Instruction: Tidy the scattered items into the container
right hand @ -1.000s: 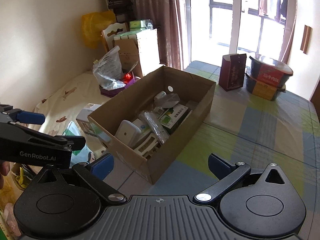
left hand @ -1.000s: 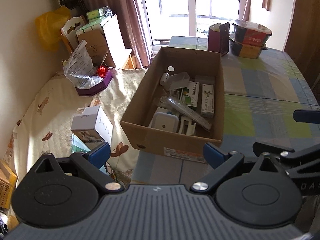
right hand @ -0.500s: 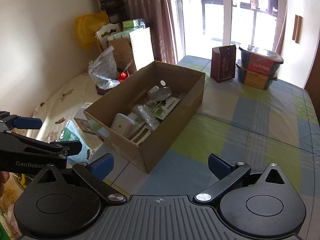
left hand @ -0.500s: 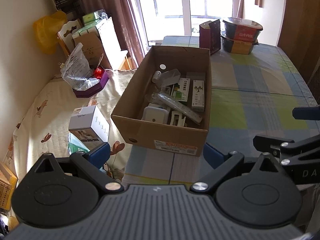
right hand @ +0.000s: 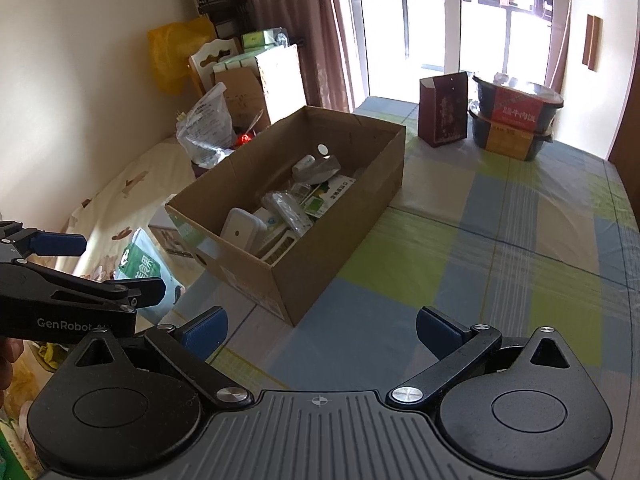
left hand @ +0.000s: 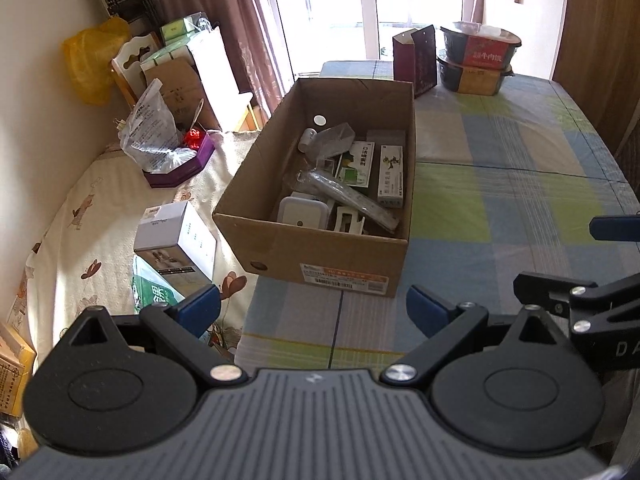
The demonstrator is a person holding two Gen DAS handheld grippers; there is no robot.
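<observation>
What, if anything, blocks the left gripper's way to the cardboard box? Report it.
Nothing visible does. The left gripper is open and empty, and only bare checked tablecloth lies between its fingers and the near wall of the cardboard box. The right gripper sits off to the side, not in the path.

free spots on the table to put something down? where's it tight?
Bare checked cloth runs right of the cardboard box, and in front of it too. Crowded: inside the box, and the far edge by the maroon carton and stacked bowls.

Box (left hand: 340,256) label print too small, yellow carton (left hand: 12,368) cut off left
</observation>
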